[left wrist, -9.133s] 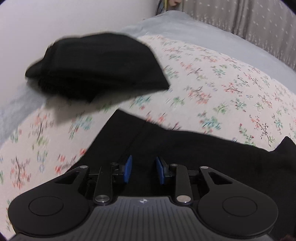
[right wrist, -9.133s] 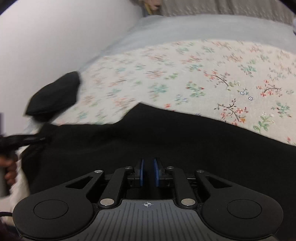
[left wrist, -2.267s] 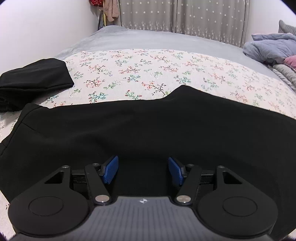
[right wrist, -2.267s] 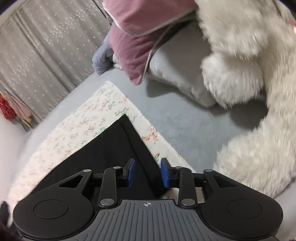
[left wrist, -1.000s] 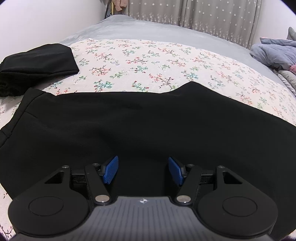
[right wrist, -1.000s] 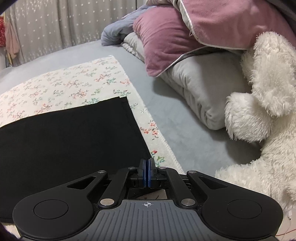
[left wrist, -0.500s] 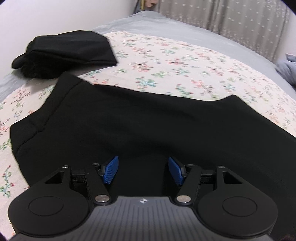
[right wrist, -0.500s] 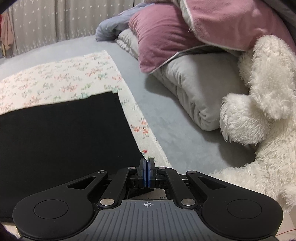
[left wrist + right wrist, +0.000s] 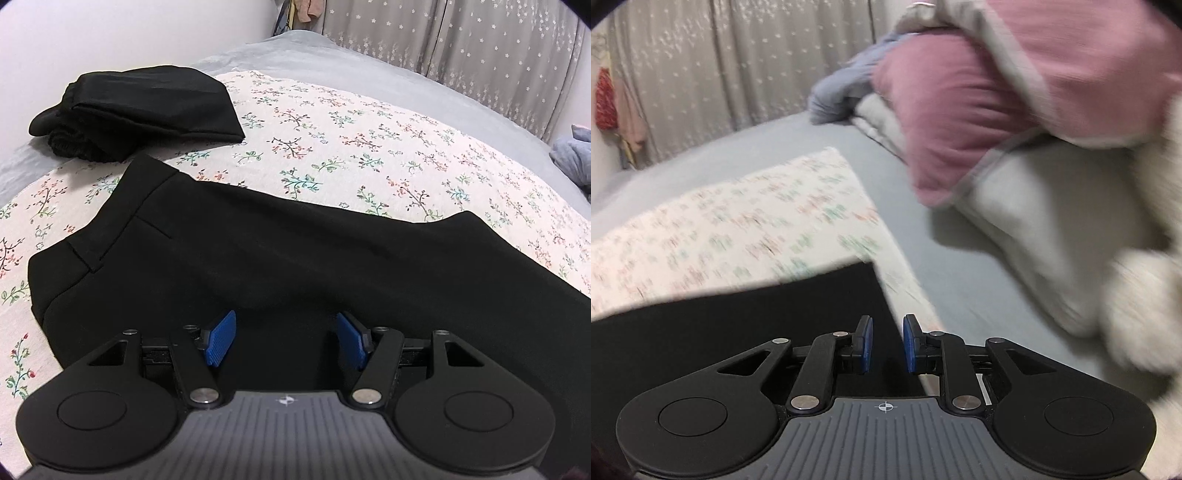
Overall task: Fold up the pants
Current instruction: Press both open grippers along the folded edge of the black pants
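Observation:
Black pants (image 9: 280,251) lie flat across the floral sheet (image 9: 351,140), folded lengthwise, waistband at the left. My left gripper (image 9: 284,341) hovers over their near edge, open, blue pads wide apart with nothing between them. In the right wrist view, which is motion-blurred, the leg-hem end of the pants (image 9: 746,325) shows with its corner just ahead of my right gripper (image 9: 886,343). Its jaws are opening; black cloth lies under the gap and the pads do not press on it.
A second pair of folded black pants (image 9: 140,107) sits at the far left by the wall. Pink and grey pillows (image 9: 1015,110), a blue blanket and white plush (image 9: 1145,314) crowd the right. Grey bedsheet (image 9: 945,266) and curtains lie beyond.
My right gripper went from shut to partly open and shifted, blurring its view. The left gripper moved left along the pants toward the waistband, still open.

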`<state>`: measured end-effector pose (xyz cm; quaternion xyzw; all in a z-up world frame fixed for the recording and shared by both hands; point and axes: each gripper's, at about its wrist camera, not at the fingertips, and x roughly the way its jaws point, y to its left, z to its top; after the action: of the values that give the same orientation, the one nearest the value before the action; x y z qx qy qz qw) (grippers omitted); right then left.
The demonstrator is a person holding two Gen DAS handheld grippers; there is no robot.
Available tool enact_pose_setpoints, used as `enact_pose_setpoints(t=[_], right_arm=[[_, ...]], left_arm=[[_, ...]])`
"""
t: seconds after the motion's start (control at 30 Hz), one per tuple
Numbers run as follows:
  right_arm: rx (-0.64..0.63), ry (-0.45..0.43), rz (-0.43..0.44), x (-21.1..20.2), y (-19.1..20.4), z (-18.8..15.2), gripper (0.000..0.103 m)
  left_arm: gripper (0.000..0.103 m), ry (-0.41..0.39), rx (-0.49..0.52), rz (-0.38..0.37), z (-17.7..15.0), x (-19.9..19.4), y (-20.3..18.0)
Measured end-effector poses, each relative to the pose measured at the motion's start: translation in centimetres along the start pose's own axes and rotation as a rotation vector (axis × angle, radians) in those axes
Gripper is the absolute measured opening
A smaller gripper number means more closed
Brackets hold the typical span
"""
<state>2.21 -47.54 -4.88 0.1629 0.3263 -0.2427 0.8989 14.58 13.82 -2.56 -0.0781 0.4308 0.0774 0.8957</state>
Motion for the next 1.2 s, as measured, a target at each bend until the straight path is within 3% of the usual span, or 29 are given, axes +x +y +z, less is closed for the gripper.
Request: enact_pose_setpoints(t=[0.17,0.3,0.33,0.43,0.47,0.8,1.2], right_arm=[[-0.029,-0.021,0.036,4.6,2.5,2.9,0.044],[-0.068,0.050,-0.017,8.3,3.4,2.6,0.044],[-0.070,0.068,-0.006,8.9,3.6,2.4,0.043],[-0.158,0.070,-0.058,9.1,4.9,2.3,0.009],[-0.153,0.070,-0.053,9.0,5.0,2.5,0.005],[-0.216,0.026,-0.185,9.0,5.9,2.7,0.003],[-0.328,0.016,-0.306,10.5,8.0,2.0,0.003]], left_arm=[[0.050,0.015,0.018,0.004,0.1,0.8,-0.1],[0.050,0.019,0.024,0.012,0.4,1.1,-0.1],[0.050,0.017,0.026,0.015,0.4,1.1,-0.2],[0.050,0.014,0.043,0.017,0.5,1.1,-0.6],[0.050,0.014,0.049,0.015,0.5,1.1,-0.8],[0.050,0.018,0.038,-0.003,0.2,0.9,-0.3],[0.050,-0.001,0.043,0.059,0.0,0.8,0.6]])
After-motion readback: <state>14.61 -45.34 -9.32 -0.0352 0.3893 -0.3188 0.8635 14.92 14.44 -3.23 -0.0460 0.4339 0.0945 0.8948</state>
